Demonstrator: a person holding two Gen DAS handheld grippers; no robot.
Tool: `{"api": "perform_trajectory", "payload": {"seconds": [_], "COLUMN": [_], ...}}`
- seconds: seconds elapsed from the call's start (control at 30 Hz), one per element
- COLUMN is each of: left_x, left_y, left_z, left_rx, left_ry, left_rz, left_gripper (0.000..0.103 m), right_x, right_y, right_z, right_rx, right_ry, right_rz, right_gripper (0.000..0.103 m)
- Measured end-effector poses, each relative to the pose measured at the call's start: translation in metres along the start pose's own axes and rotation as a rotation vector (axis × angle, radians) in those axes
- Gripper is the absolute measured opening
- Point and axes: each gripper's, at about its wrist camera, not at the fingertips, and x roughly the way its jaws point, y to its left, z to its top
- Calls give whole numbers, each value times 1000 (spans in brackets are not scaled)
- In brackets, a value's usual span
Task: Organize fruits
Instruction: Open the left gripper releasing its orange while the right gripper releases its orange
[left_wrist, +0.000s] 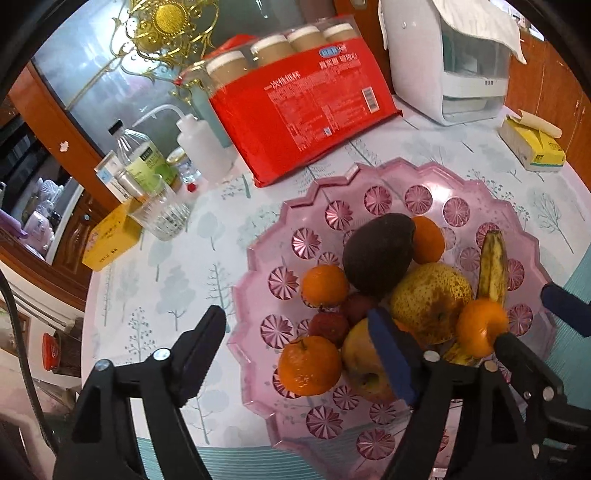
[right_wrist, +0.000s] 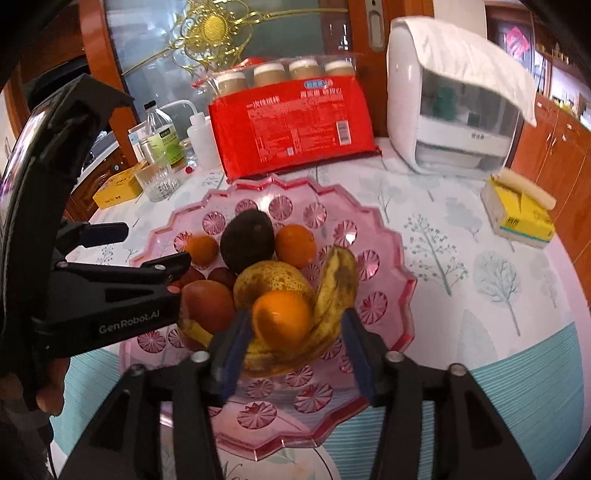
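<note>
Tree-print tablecloth (right_wrist: 461, 258); orange (right_wrist: 282, 315) between parted right hand-held gripper (right_wrist: 293, 347), seemingly unclamped.

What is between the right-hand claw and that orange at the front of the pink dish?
Nothing visible. The right gripper stands open with the orange directly ahead between its fingers. A banana curls beside it in the pink dish, not blocking it.

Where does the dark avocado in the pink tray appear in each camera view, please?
Left wrist view: the avocado is right of centre, in the middle of the pink tray, above the pear.
Right wrist view: the avocado is left of centre, toward the tray's far side.
Shared landmark: the red package behind the tray.
</note>
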Motion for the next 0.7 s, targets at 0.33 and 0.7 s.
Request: {"api": "perform_trajectory", "payload": {"seconds": [0.33, 0.7], "left_x": [-26, -69], "left_y": [12, 25], "left_z": [-5, -10], "left_rx": [-35, -64], "left_ry": [-25, -89], "left_rz": [-14, -48], "left_gripper": [86, 88], "right_x": [-25, -63], "right_y": [7, 16], "right_z": [2, 2], "right_rx": [-14, -12], "right_ry": [-34, -95], "right_rz": [-1, -2], "right_gripper": [57, 58]}}
